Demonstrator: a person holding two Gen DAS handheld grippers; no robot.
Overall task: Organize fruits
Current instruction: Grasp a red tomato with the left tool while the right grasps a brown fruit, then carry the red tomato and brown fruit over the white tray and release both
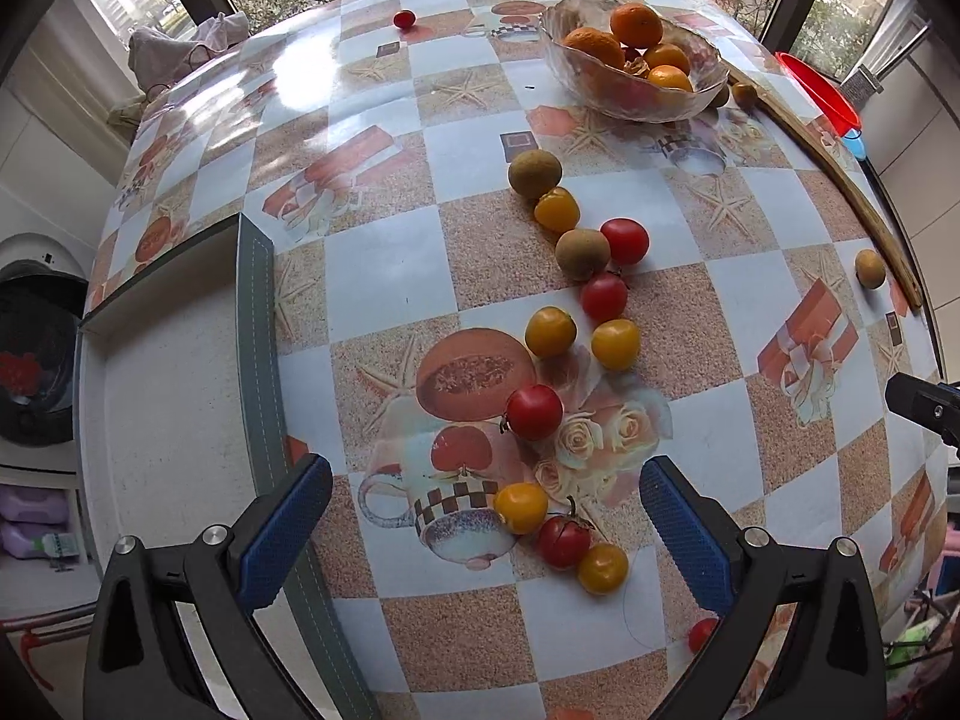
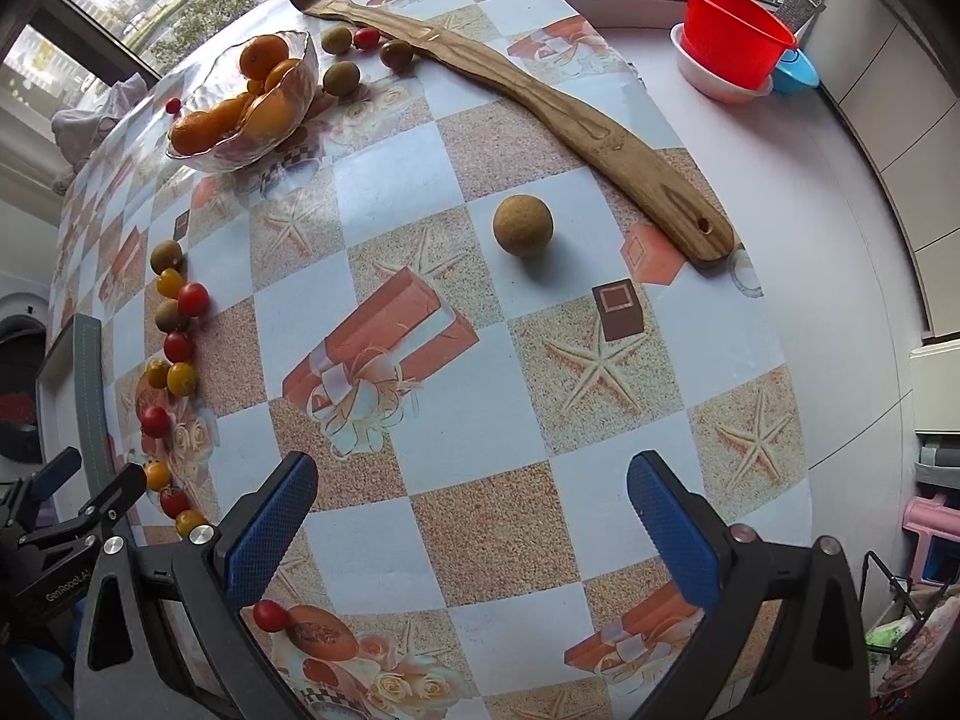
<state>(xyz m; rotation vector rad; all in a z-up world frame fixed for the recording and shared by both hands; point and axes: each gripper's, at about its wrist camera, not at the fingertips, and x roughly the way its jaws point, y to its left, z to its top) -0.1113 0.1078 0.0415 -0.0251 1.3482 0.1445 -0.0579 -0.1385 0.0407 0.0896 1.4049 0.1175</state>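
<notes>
Both tools, left (image 1: 486,534) and right (image 2: 471,531), hang spread and empty over the worktop (image 2: 420,546). Tomatoes (image 1: 534,412) trail mid-worktop; bowl (image 1: 636,102) far right. We judge them soft, prone to rolling: pinch lightly across the middle.

red tomato (image 1: 701,634) half hidden behind right finger of left tongs (image 1: 486,531).
</notes>
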